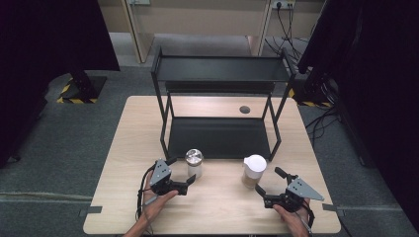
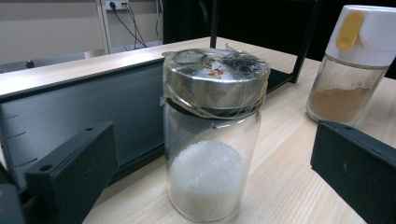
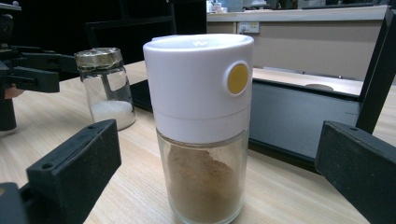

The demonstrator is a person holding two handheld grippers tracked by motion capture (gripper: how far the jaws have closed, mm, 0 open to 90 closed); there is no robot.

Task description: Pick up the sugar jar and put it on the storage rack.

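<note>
High view: both jars on surface (image 1: 217, 207), lower centre, nothing shelved yet. Left hand-held gripper (image 1: 190, 179) agape around sugar jar (image 1: 194, 163); right hand-held gripper (image 1: 260, 191) agape near spice jar (image 1: 254, 171); contact probably none.

Both forearms enter from 6 o'clock, the left hand (image 1: 154, 201) holding the left gripper (image 1: 185, 174) with jaws spread wide toward 2 o'clock, the right hand (image 1: 291, 217) holding the right gripper (image 1: 268, 181), jaws parted toward 10 o'clock
</note>
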